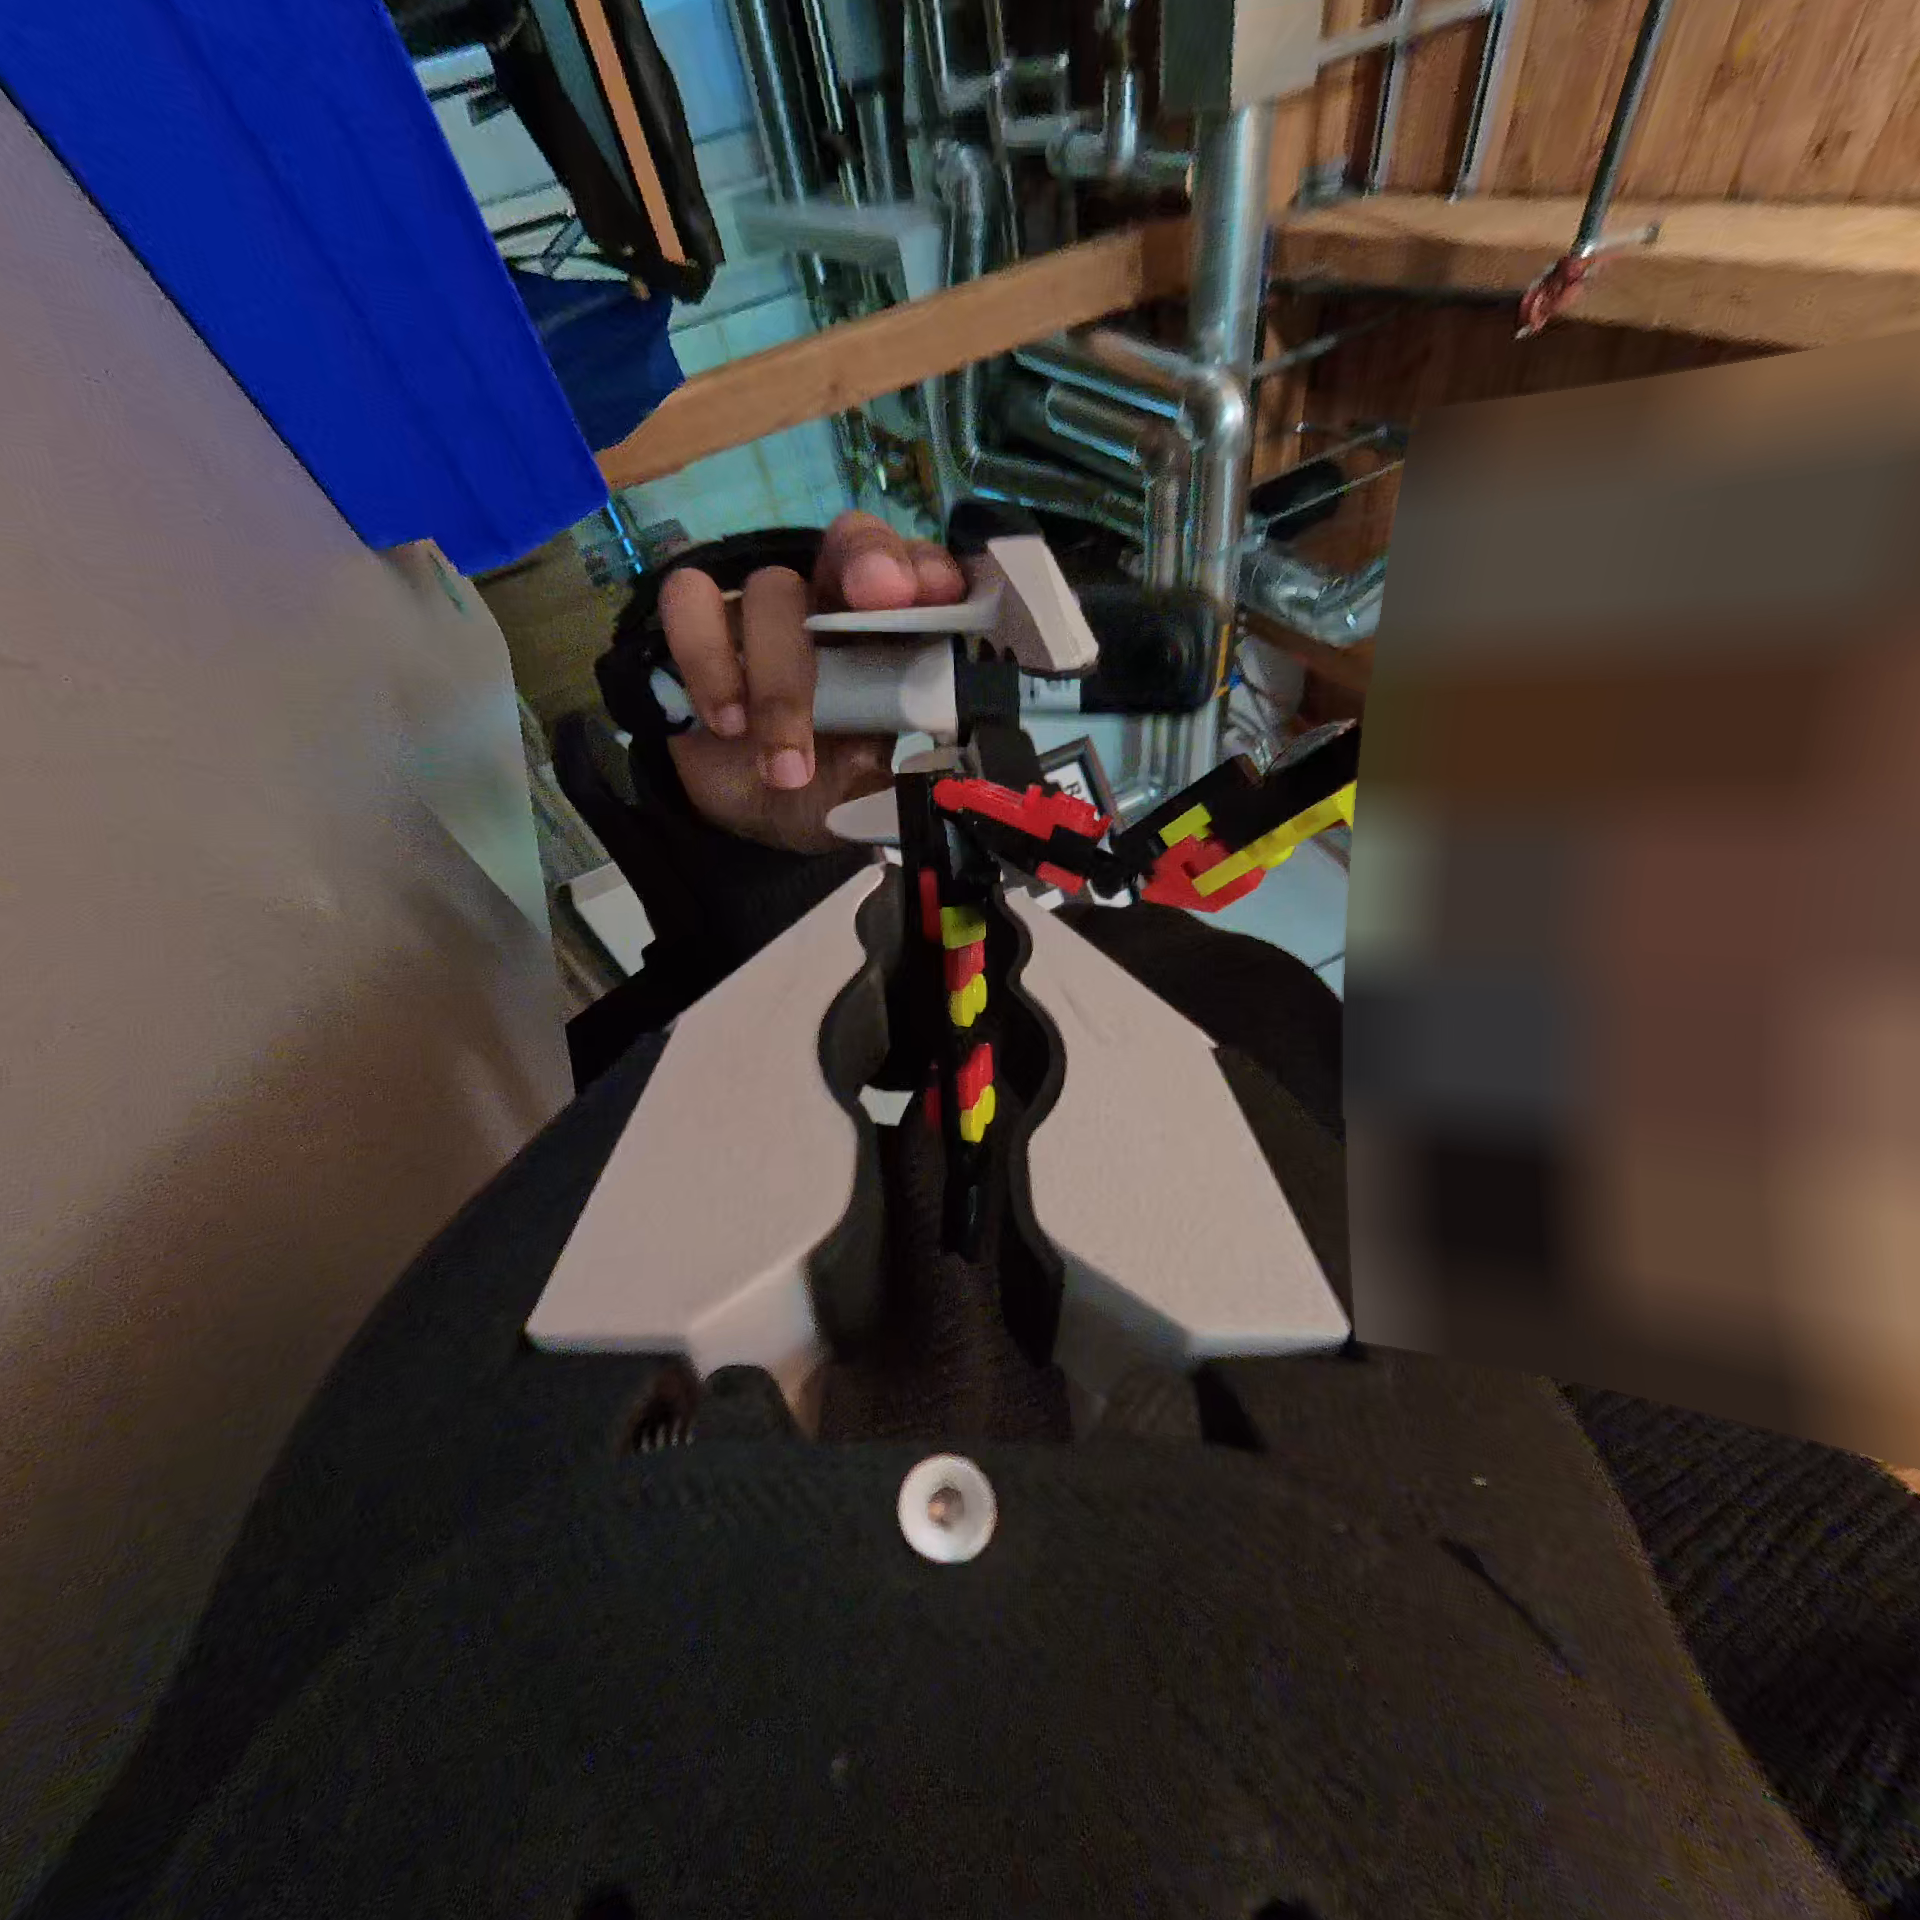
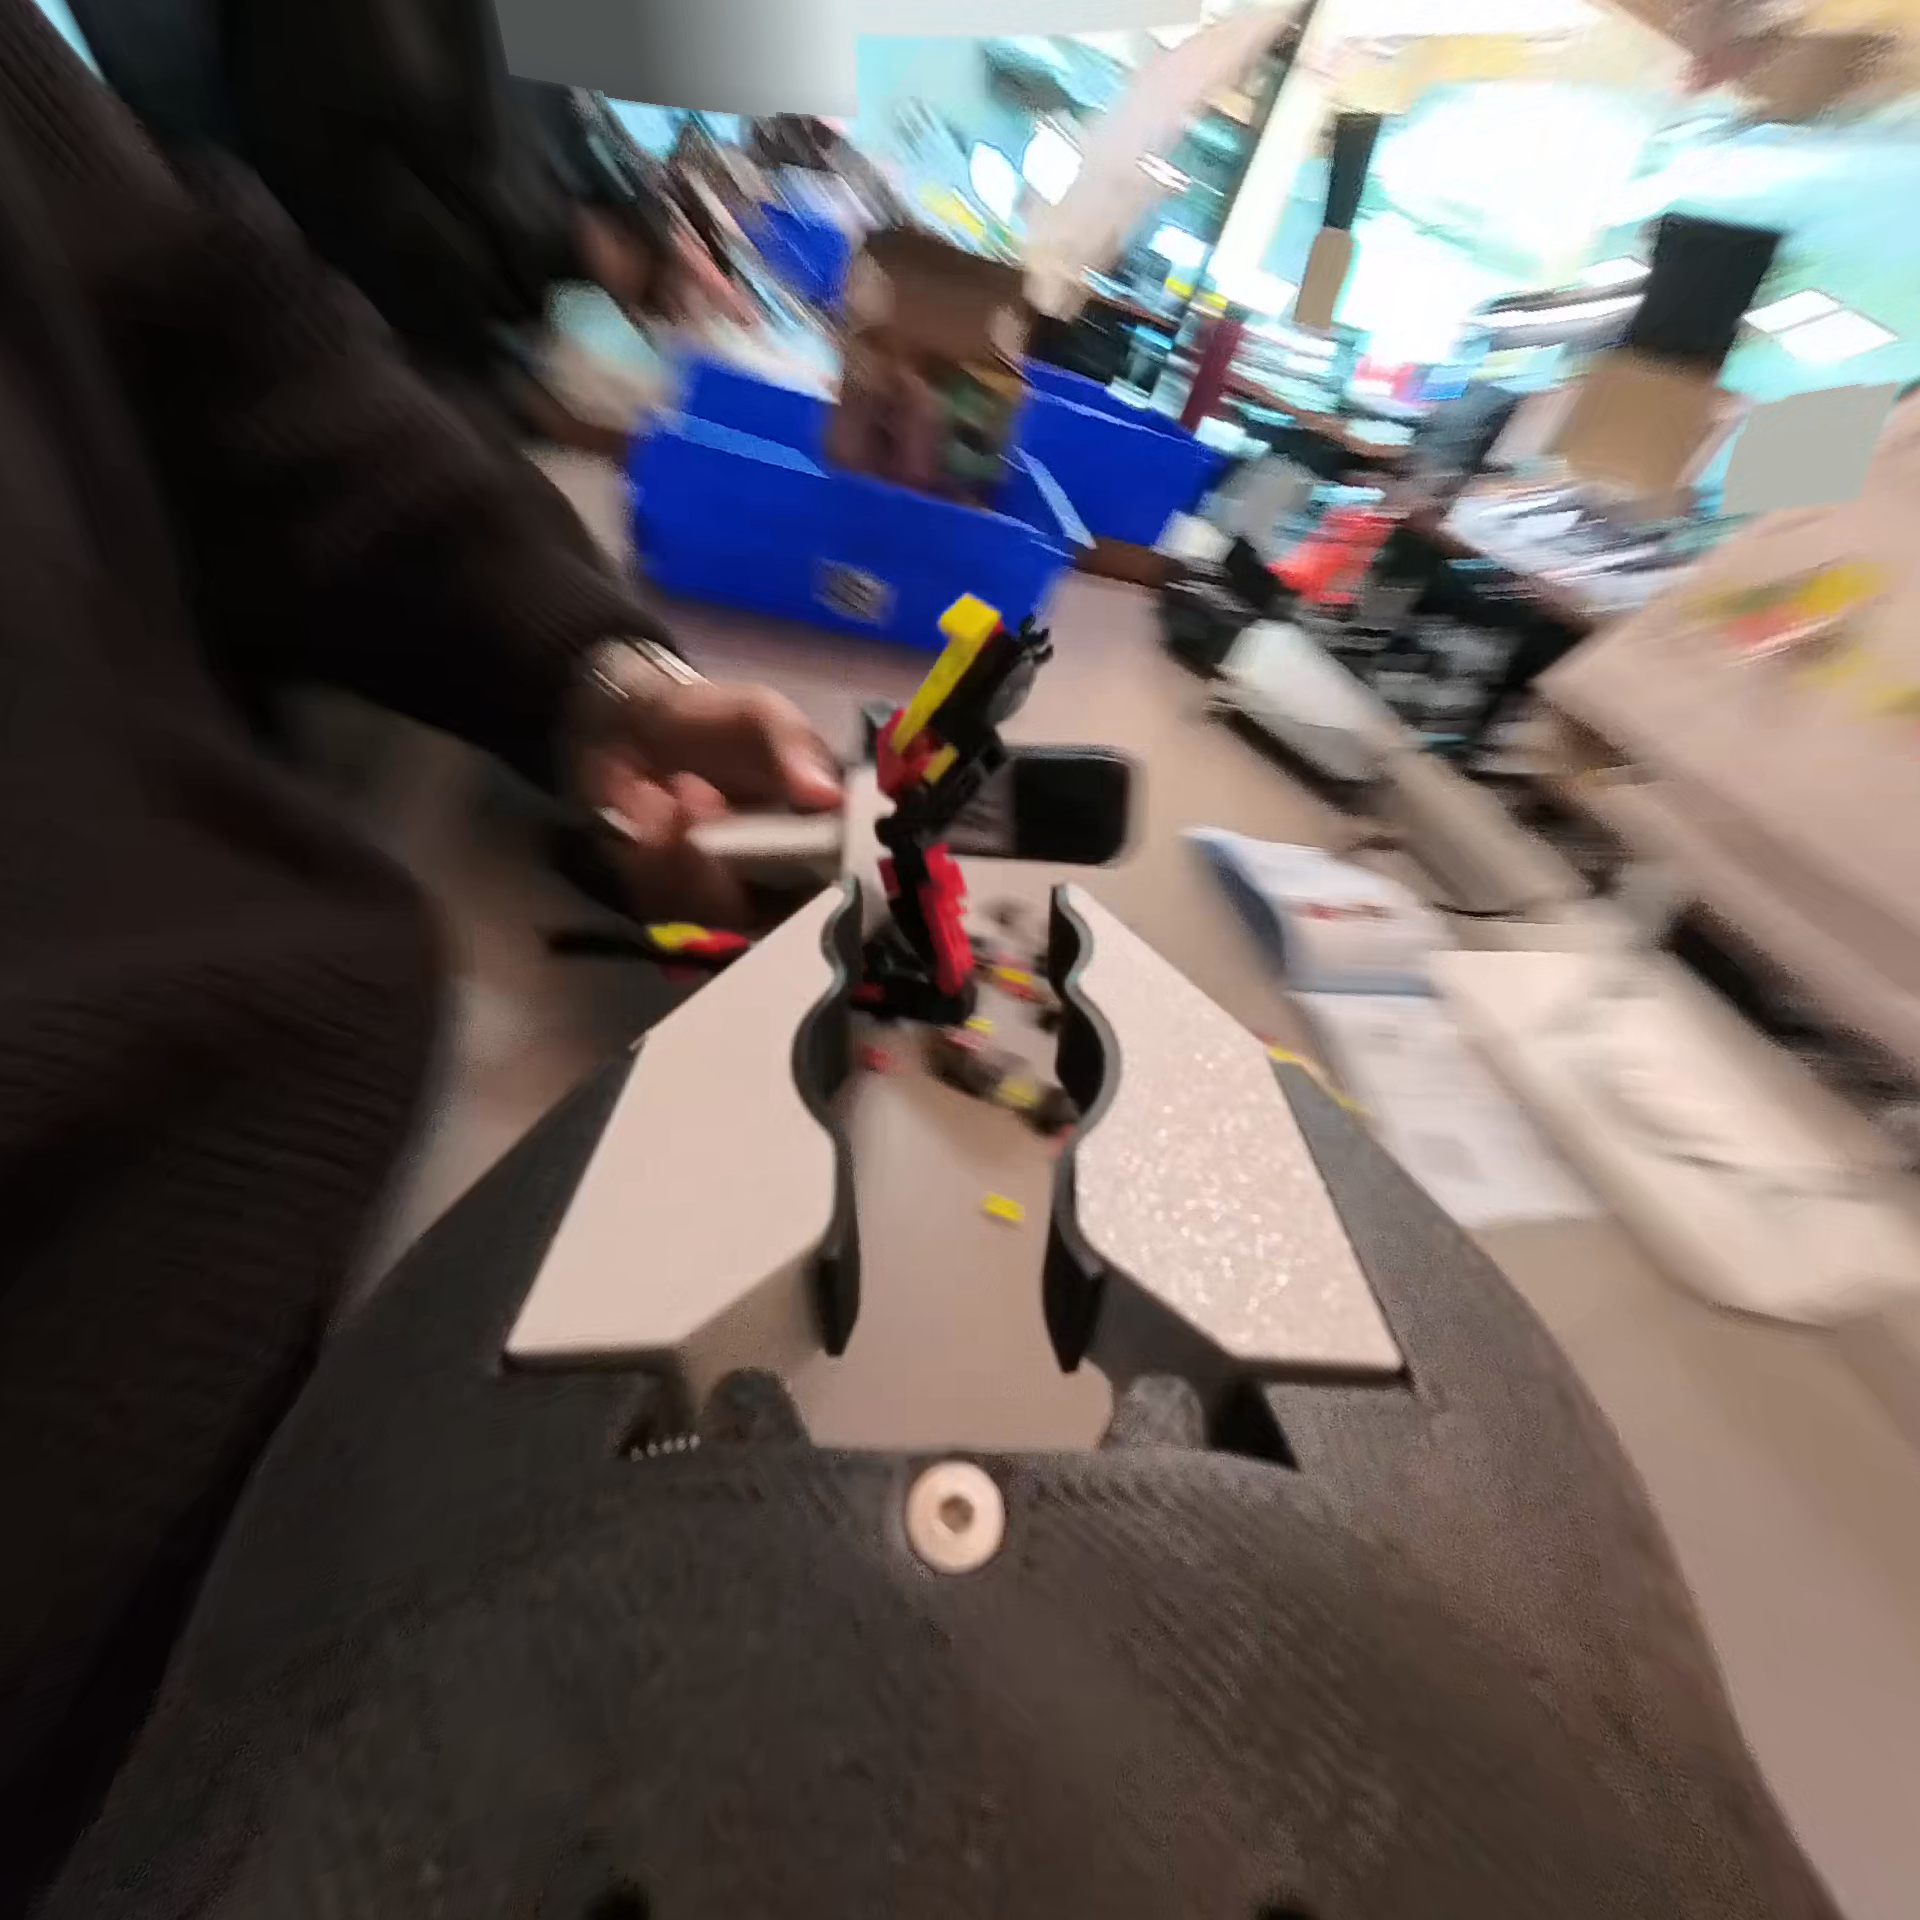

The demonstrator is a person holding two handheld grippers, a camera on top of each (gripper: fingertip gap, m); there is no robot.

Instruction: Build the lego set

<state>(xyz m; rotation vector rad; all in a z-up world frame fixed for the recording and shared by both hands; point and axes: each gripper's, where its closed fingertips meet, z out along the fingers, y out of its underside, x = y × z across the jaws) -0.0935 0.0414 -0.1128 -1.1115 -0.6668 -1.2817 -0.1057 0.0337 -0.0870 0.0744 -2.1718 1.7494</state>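
My left gripper (image 1: 945, 888) is shut on a thin black strip with red and yellow studs (image 1: 966, 997), part of a lego model. The model bends right beyond the fingertips into a red section (image 1: 1023, 810) and a black-and-yellow section (image 1: 1257, 821). A hand (image 1: 748, 686) holds the other gripper's handle just behind it. My right gripper (image 2: 954, 899) is open and empty, just in front of the same model (image 2: 935, 831), which stands upright with a yellow bar (image 2: 951, 655) at its top. The right wrist view is blurred.
Loose lego pieces (image 2: 997, 1049) lie on the grey table (image 2: 935, 1320) between my right fingers, with a single yellow piece (image 2: 1003, 1205) nearer. Blue bins (image 2: 831, 520) stand behind. White booklets (image 2: 1455, 1091) lie to the right. A dark sleeve (image 2: 260, 623) fills the left side. The grippers are tip to tip, or close to it.
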